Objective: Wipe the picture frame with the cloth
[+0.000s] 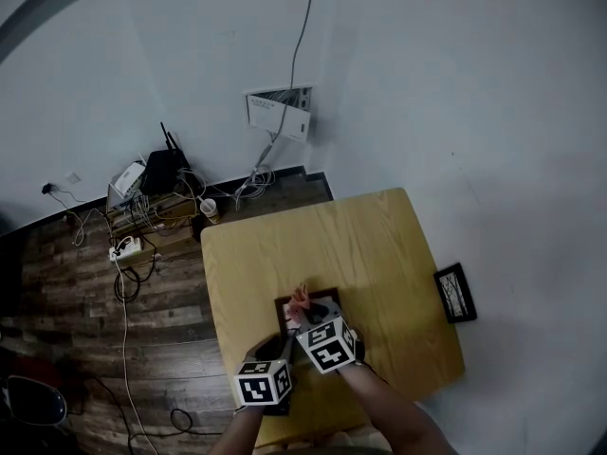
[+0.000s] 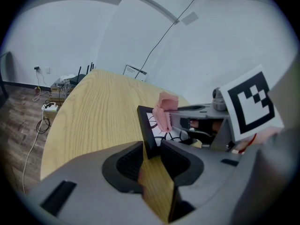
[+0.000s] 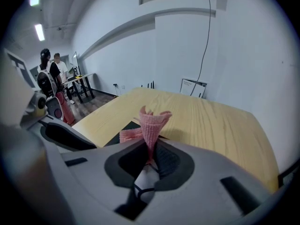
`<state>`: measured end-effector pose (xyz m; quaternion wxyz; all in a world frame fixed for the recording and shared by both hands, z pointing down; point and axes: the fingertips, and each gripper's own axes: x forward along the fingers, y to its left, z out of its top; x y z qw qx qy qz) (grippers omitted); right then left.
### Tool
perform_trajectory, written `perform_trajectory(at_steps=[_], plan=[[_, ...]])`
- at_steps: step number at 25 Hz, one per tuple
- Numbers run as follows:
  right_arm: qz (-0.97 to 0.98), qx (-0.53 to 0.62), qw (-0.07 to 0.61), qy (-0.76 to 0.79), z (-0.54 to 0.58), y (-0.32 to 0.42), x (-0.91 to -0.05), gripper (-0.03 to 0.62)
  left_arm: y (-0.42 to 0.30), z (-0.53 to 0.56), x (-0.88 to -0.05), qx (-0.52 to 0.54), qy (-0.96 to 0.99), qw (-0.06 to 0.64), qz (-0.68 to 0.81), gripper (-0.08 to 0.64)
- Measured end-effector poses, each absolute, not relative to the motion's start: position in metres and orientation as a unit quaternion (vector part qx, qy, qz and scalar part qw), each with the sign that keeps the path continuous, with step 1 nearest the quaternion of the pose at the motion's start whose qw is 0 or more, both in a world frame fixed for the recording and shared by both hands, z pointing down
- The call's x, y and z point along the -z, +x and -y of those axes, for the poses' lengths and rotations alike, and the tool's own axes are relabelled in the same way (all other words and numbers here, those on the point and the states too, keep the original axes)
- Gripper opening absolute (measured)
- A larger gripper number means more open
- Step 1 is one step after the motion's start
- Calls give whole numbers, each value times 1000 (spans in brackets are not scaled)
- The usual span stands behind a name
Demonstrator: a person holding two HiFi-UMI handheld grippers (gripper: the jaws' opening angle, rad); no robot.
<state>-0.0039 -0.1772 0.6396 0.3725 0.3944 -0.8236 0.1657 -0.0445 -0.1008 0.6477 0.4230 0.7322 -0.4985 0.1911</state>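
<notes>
A black picture frame (image 1: 285, 307) with a white patterned picture lies on the wooden table (image 1: 370, 254) near its front edge. My left gripper (image 2: 151, 158) is shut on the frame's black edge (image 2: 146, 128). My right gripper (image 3: 150, 157) is shut on a pink cloth (image 3: 151, 124), which sticks up from its jaws. In the head view the pink cloth (image 1: 300, 303) rests over the frame, with the right gripper (image 1: 313, 318) just behind it and the left gripper (image 1: 275, 349) at the frame's near left. In the left gripper view the pink cloth (image 2: 165, 110) hangs against the picture.
A second black frame (image 1: 455, 293) lies on the floor right of the table. Routers, a power strip (image 1: 125, 248) and cables crowd the wooden floor at the back left. A paper cup (image 1: 208, 208) stands by the table's far left corner. People stand far off (image 3: 50, 74).
</notes>
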Motion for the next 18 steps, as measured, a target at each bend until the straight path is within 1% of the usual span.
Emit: perform_trajectory(at_steps=[18], plan=[[788, -147, 408, 437, 185, 50, -641, 18, -44, 100, -648, -192, 732, 420, 500, 110]])
